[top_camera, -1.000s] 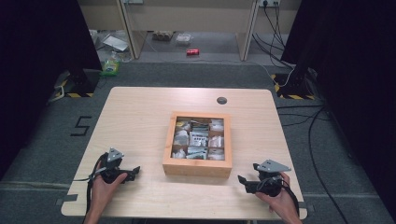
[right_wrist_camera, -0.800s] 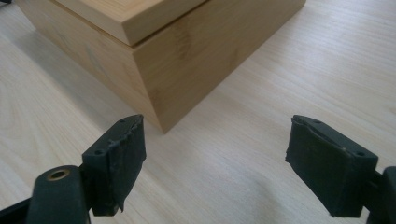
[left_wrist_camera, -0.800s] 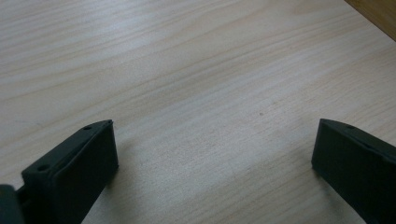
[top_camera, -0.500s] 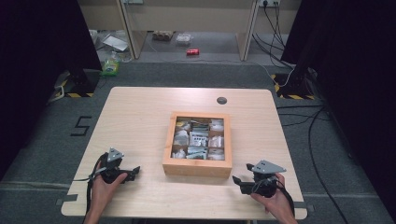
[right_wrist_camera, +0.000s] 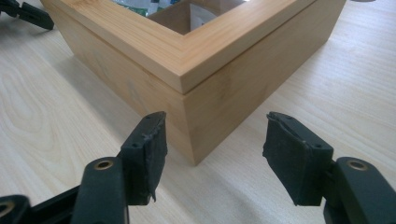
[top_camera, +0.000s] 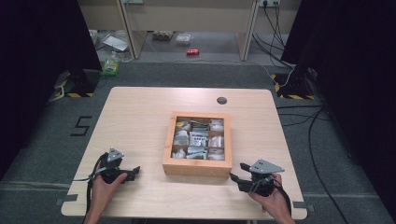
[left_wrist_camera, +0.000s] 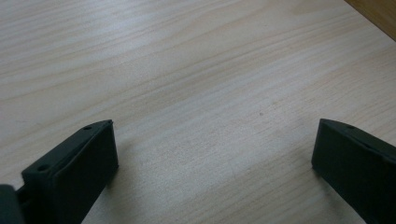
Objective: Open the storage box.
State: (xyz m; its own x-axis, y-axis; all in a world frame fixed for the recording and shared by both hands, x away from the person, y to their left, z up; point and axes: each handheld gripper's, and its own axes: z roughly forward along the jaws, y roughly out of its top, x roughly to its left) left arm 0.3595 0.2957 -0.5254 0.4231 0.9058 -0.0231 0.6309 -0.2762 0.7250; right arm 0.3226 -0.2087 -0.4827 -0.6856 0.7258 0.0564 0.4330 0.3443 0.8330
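Note:
A square wooden box [top_camera: 197, 167] with a lidded frame stands in the middle of the table, and its compartments hold several small packets [top_camera: 198, 138]. My left gripper [top_camera: 134, 171] rests near the front left, pointing toward the box, its jaws wide open over bare tabletop [left_wrist_camera: 215, 154]. My right gripper [top_camera: 237, 171] sits at the front right, close to the box's near right corner. In the right gripper view, that box corner [right_wrist_camera: 201, 107] stands just ahead of the open gripper [right_wrist_camera: 215, 156], with nothing between the jaws.
The light wooden table [top_camera: 140, 116] has a black round grommet [top_camera: 222, 100] near its far edge. The left gripper [right_wrist_camera: 23, 14] shows far off in the right gripper view. Cables, a red object and clutter lie on the floor beyond the table.
My right gripper has moved left, closer to the box's near right corner. The left gripper has stayed in place.

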